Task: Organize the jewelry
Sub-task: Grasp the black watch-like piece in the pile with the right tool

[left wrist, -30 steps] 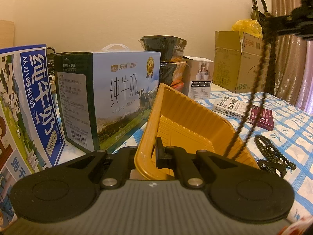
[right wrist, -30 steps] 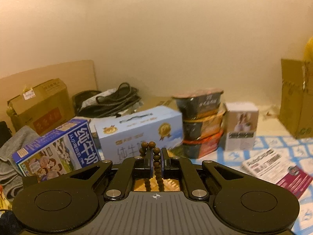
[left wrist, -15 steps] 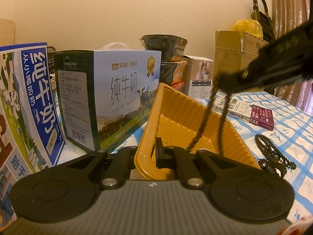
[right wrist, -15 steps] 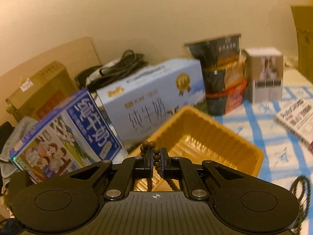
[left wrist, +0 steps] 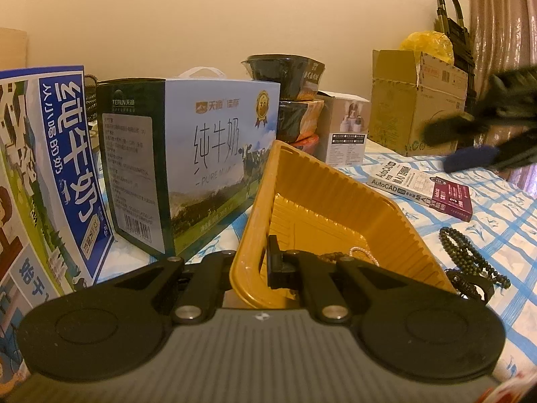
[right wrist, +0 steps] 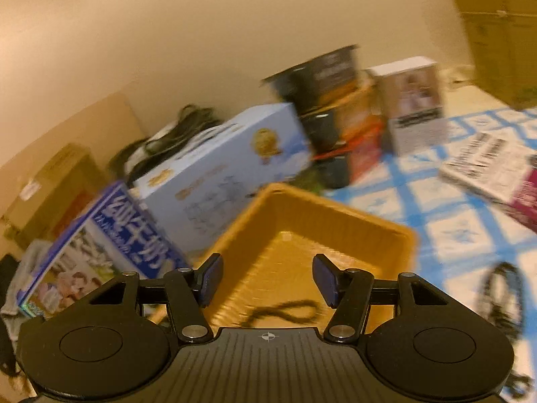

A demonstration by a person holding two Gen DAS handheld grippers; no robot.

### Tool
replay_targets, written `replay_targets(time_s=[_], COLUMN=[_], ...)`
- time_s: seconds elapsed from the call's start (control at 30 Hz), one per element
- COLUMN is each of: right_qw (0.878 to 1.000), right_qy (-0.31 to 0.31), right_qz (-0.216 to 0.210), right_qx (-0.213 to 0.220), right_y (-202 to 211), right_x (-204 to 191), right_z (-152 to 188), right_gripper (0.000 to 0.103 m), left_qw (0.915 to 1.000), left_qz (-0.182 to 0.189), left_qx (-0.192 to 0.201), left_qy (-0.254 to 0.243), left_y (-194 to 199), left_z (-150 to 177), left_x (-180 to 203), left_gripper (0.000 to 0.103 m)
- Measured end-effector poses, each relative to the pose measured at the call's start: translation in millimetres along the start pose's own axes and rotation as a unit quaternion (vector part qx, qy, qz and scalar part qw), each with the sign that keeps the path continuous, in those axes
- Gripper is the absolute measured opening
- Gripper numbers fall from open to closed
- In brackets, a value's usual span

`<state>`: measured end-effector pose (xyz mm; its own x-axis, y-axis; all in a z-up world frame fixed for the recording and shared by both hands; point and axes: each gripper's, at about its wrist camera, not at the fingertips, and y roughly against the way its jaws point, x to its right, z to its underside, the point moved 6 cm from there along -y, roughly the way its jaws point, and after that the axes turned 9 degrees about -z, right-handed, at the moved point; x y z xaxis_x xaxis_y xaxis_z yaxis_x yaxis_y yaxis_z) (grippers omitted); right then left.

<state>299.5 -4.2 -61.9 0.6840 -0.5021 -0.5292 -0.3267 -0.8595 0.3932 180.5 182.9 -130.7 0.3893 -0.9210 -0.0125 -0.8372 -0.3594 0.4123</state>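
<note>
My left gripper (left wrist: 265, 262) is shut on the near rim of the yellow plastic tray (left wrist: 322, 208) and holds it tilted up. A brown bead necklace (right wrist: 285, 312) lies inside the tray (right wrist: 335, 228), partly showing in the left wrist view (left wrist: 332, 256) beside a thin pale chain (left wrist: 362, 255). My right gripper (right wrist: 266, 280) is open and empty above the tray's near side; it shows blurred at the right of the left wrist view (left wrist: 476, 141). More dark bead strings (left wrist: 470, 258) lie on the cloth right of the tray.
Two milk cartons (left wrist: 188, 154) (left wrist: 43, 174) stand left of the tray. Stacked noodle bowls (left wrist: 295, 104), a small white box (left wrist: 345, 131) and a cardboard box (left wrist: 412, 100) stand behind. A book (left wrist: 423, 188) lies on the blue checked cloth (left wrist: 503, 221).
My right gripper came down over the tray, opened and let go of the bead necklace, which now lies in the tray. The right gripper has drawn back to the right. The left gripper has not moved.
</note>
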Motion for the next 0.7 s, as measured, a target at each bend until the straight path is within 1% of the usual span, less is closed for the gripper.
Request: replay_targets(time_s=[0.03, 0.17, 0.27, 0.33, 0.43, 0.5, 0.6, 0.67, 0.7], right_qw=[1.0, 0.996, 0.991, 0.989, 0.987, 0.984, 0.979, 0.976, 0.974], right_qy=[-0.005, -0.026, -0.044, -0.046, -0.02, 0.011, 0.054, 0.084, 0.1], right_qz=[0.013, 0.086, 0.123, 0.141, 0.159, 0.171, 0.181, 0.179, 0.178], right_qx=[0.0, 0.008, 0.01, 0.004, -0.024, -0.05, -0.074, -0.087, -0.095], right_y=[8, 48, 75, 88, 91, 88, 75, 68, 64], right_x=[8, 46, 70, 79, 83, 82, 77, 74, 73], right_z=[1, 16, 33, 44, 63, 76, 93, 105, 110], right_gripper=[0.059, 0.059, 0.059, 0.059, 0.059, 0.059, 0.058, 0.049, 0.047], left_qw=[1.0, 1.0, 1.0, 1.0, 1.0, 1.0, 1.0, 1.0, 1.0], left_qz=[0.0, 0.0, 0.0, -0.001, -0.002, -0.002, -0.003, -0.002, -0.003], left_qx=[0.0, 0.001, 0.001, 0.001, 0.001, 0.002, 0.002, 0.001, 0.002], left_qy=[0.0, 0.0, -0.002, -0.003, -0.005, -0.006, -0.007, -0.007, -0.007], left_y=[0, 0, -1, -1, -2, -2, -2, -2, -2], left_z=[0, -1, -1, -1, -2, -2, -3, -3, -3], left_x=[0, 0, 0, 0, 0, 0, 0, 0, 0], left_gripper=[0.006, 0.006, 0.006, 0.006, 0.006, 0.006, 0.006, 0.006, 0.006])
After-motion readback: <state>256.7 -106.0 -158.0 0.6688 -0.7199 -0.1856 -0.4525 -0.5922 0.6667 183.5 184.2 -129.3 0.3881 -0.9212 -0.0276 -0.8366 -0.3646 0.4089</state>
